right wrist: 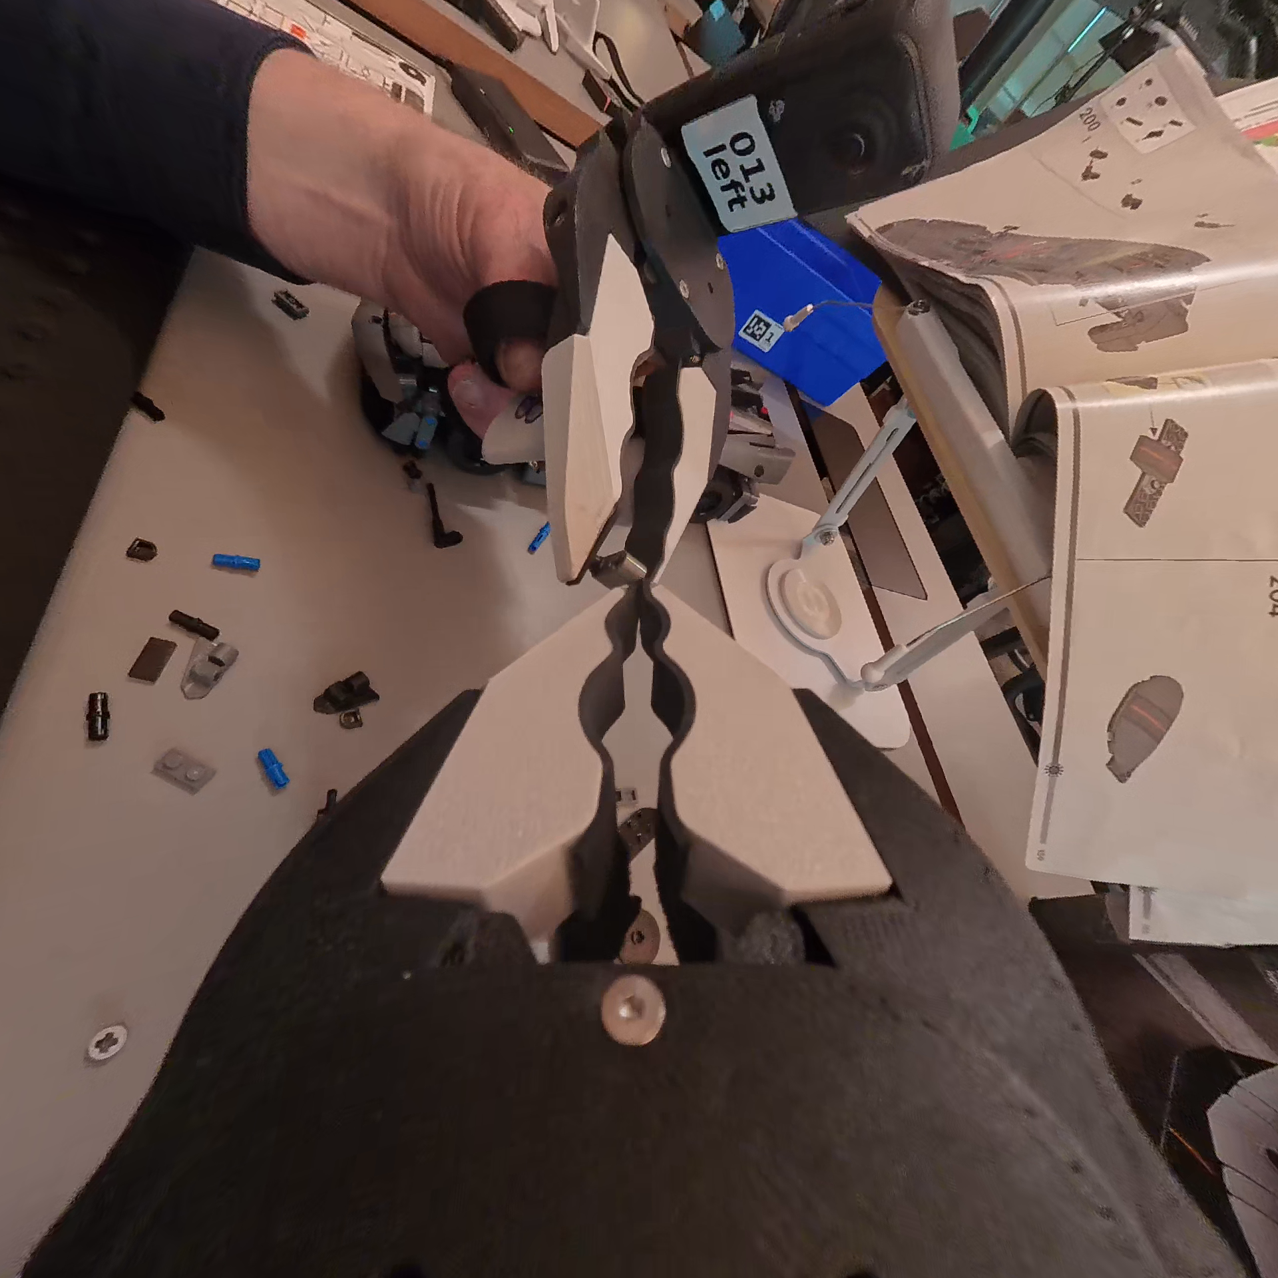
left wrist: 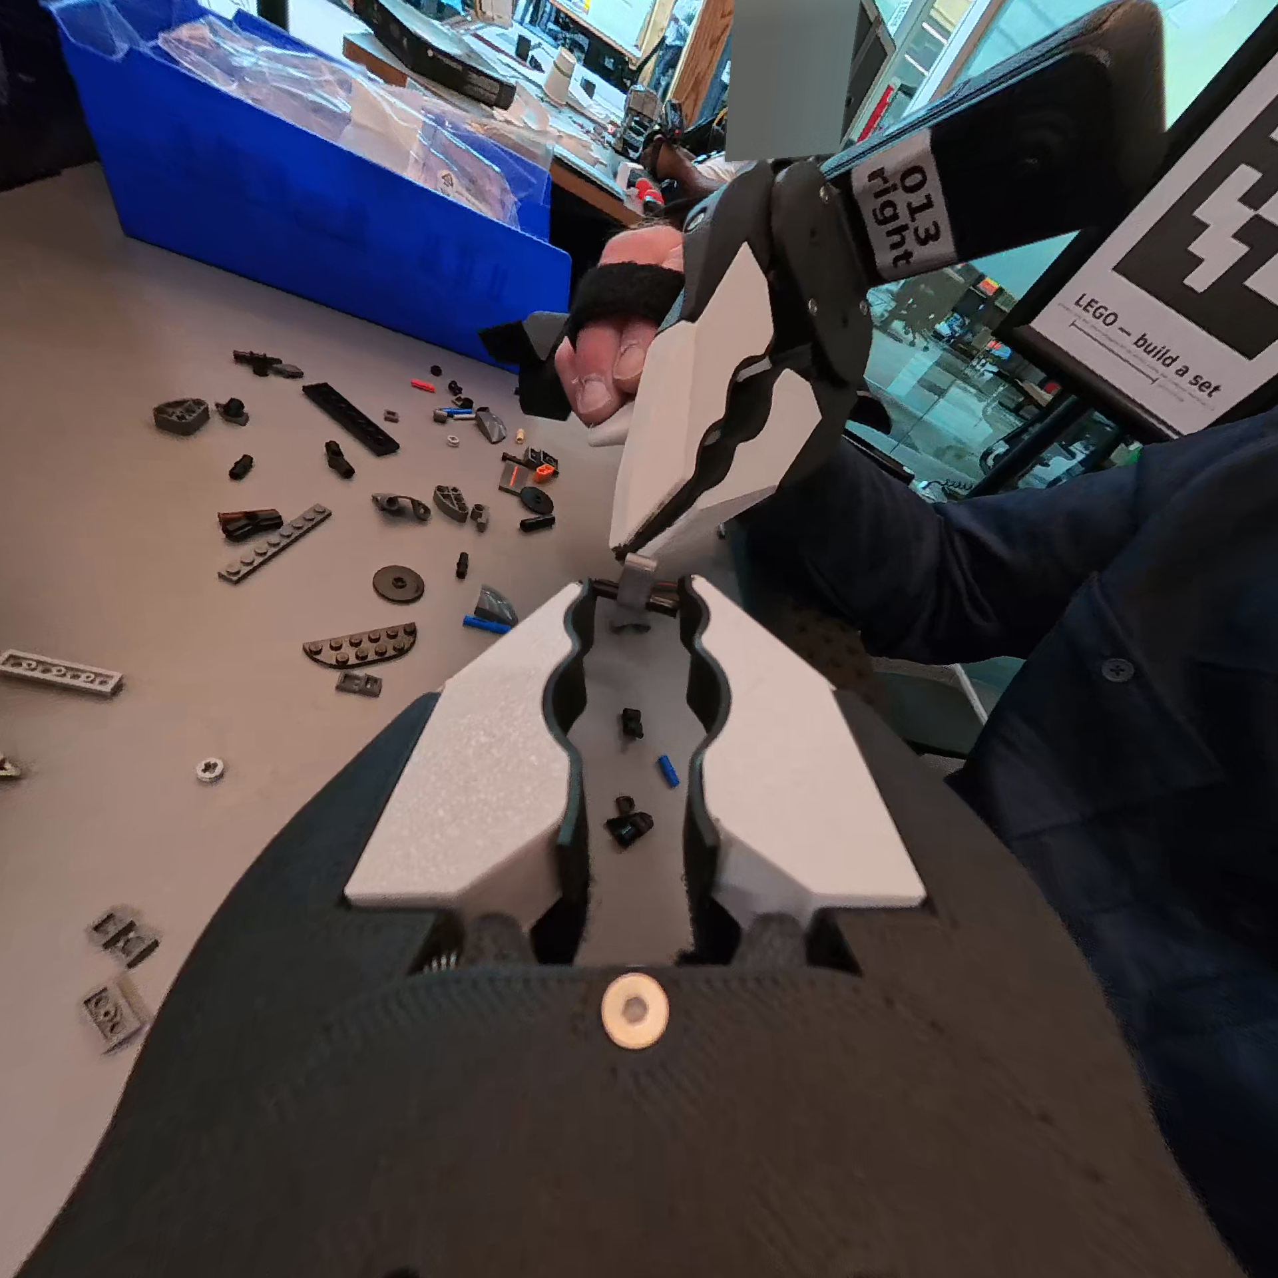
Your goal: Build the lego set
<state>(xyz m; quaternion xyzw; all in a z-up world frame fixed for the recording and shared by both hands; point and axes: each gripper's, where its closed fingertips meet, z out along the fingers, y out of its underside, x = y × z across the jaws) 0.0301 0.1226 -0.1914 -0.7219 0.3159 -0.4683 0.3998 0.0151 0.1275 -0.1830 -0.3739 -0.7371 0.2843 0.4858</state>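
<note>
Grey table (left wrist: 104, 519) strewn with bricks (left wrist: 349, 417) — both jaws pinching small grey piece (left wrist: 636, 584).

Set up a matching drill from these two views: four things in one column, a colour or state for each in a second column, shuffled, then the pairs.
Things
1. bin
2. left gripper
3. instruction booklet
4. half-round plate

States
A. lying open on a stand
B. blue, holding clear bags
C. dark grey, loose on the table
D. gripping a small assembly between its tips

Pairs: 1-B, 2-D, 3-A, 4-C
</note>
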